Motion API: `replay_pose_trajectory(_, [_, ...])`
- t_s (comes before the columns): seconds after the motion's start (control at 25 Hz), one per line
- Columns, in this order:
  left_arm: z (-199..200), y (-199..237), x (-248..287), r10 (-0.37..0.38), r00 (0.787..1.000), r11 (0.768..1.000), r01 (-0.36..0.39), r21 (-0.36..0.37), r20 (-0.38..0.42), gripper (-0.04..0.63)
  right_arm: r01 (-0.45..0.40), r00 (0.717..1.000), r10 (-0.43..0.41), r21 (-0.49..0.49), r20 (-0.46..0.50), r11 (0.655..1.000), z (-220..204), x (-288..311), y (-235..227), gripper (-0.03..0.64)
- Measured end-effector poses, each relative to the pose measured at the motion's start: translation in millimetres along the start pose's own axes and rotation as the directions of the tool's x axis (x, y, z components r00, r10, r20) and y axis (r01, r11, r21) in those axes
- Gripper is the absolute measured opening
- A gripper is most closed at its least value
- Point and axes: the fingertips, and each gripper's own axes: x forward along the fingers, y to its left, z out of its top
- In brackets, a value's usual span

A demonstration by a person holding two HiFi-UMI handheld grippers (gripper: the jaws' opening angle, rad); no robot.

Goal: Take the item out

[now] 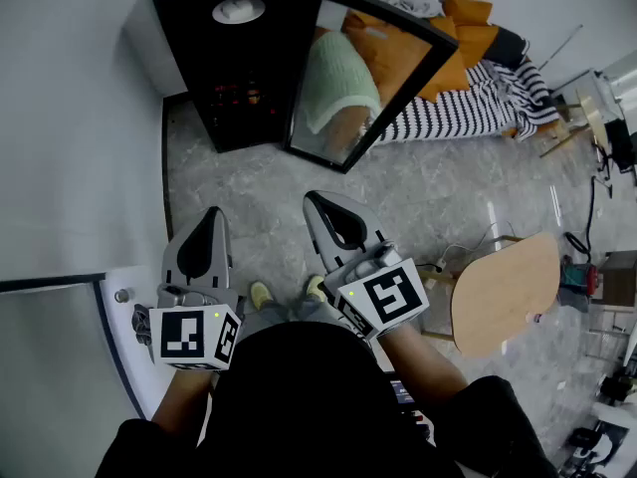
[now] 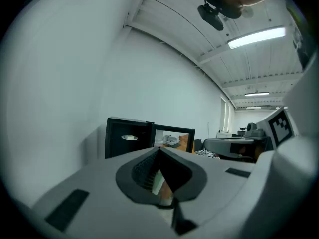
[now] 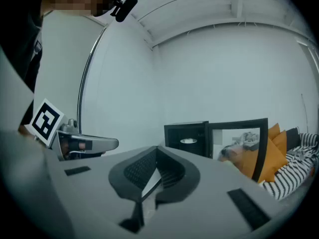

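Note:
A black cabinet [image 1: 231,58] stands on the floor against the wall, and its glass door [image 1: 358,78] is swung open to the right. A white round thing [image 1: 239,10] shows in its upper part, with reddish things [image 1: 239,96] lower inside. The cabinet [image 2: 128,138] also shows far ahead in the left gripper view, and the cabinet [image 3: 187,139] with its door [image 3: 239,148] in the right gripper view. My left gripper [image 1: 211,212] and right gripper [image 1: 317,199] are held side by side, well short of the cabinet. Both are shut with nothing between the jaws.
A light wooden round table [image 1: 503,292] stands to the right. Orange cushions [image 1: 468,28] and a striped cloth [image 1: 468,108] lie beyond the door. A white wall [image 1: 70,118] runs along the left. Cables and gear [image 1: 607,267] crowd the right edge. The floor is grey marble [image 1: 428,187].

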Motion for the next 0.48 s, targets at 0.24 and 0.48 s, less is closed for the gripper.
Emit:
replay_pose_trajectory(0.24, [0,-6,4,0.013,1.0,1.0,-0.013,0.028,0.006,0.005,0.006,1.0,-0.007,-0.024,-0.017,1.0,-8,-8,-18,0.006])
replay_pose_trajectory(0.48, [-1,-12,3,0.005,1.0,0.999,-0.005,0.039,0.002,0.005,0.018,1.0,-0.017,-0.051,0.005,0.999,-5,-14,-18,0.006])
